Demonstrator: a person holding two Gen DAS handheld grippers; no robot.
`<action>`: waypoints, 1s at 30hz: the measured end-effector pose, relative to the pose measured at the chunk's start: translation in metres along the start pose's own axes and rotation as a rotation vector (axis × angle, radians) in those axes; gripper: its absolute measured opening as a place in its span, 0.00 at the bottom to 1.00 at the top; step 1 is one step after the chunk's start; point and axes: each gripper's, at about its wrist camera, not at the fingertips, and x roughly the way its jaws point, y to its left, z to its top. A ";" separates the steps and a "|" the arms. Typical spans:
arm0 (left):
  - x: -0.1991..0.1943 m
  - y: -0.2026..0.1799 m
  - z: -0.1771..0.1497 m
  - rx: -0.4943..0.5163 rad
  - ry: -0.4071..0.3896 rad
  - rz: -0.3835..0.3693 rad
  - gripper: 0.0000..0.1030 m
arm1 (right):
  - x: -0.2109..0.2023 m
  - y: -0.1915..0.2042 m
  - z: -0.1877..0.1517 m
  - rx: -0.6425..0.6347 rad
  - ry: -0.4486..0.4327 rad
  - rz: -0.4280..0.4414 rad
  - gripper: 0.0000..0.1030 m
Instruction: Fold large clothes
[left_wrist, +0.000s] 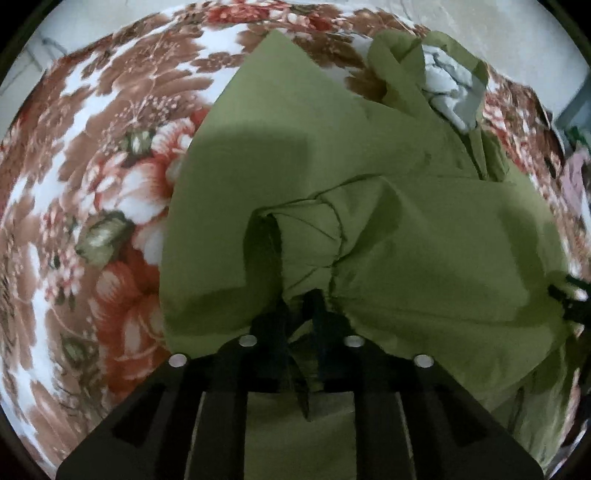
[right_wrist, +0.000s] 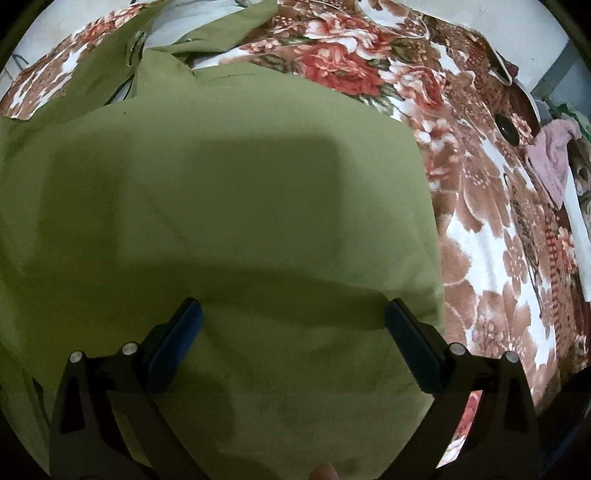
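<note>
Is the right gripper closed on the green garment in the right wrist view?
No, the right gripper stands wide open above the flat green garment, with both fingers far apart and no cloth pinched.

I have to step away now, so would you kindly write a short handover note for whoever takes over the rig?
Left gripper: shut on a bunched fold of the green garment.
Right gripper: open, hovering over a flat part of the garment, holding nothing.
The garment lies on the floral blanket, partly folded, collar end rumpled at the far side.
Left to do: carry the pinched fold across, smooth it, finish folding.
</note>
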 end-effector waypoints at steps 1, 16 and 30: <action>-0.004 0.001 0.000 -0.002 -0.005 -0.008 0.15 | 0.000 -0.001 0.000 0.007 0.006 0.002 0.95; 0.006 -0.085 -0.017 0.200 -0.054 0.061 0.73 | -0.005 0.068 0.032 -0.071 -0.040 0.047 0.95; -0.013 -0.101 0.003 0.312 -0.119 0.111 0.74 | -0.014 0.038 0.042 0.015 -0.048 0.167 0.95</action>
